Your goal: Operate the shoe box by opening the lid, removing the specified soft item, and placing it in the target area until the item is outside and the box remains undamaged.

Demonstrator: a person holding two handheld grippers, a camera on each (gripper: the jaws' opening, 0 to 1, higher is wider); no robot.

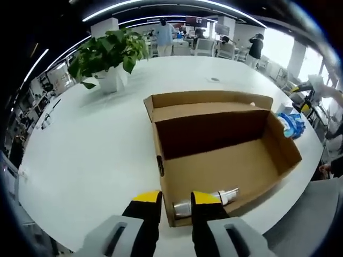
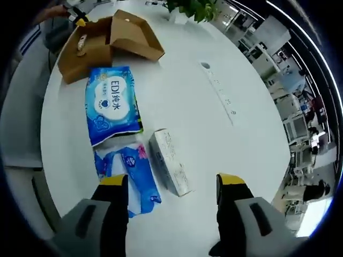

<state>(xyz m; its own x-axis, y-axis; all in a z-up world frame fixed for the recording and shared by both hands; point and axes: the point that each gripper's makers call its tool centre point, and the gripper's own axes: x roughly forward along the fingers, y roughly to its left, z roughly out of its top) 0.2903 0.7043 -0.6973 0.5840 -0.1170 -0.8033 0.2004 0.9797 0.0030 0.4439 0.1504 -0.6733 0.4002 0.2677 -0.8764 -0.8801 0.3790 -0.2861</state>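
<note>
The brown cardboard shoe box (image 1: 225,160) lies open on the white table, its lid folded back at the far side. A small silver and white spray bottle (image 1: 214,199) lies inside along the near wall. My left gripper (image 1: 177,199) stands at the box's near left corner with a narrow gap between its jaws, one finger outside the wall and one inside over the bottle. My right gripper (image 2: 174,184) hangs wide open above the table, over a small blue tissue pack (image 2: 131,179) and a white carton (image 2: 170,163). A larger blue wipes pack (image 2: 112,104) lies between them and the shoe box (image 2: 107,40).
A potted plant (image 1: 107,53) stands on the table at the back left of the box. The blue packs (image 1: 292,124) lie just right of the box, near the table's edge. A socket strip (image 2: 220,91) is set into the tabletop. People and chairs are beyond the table.
</note>
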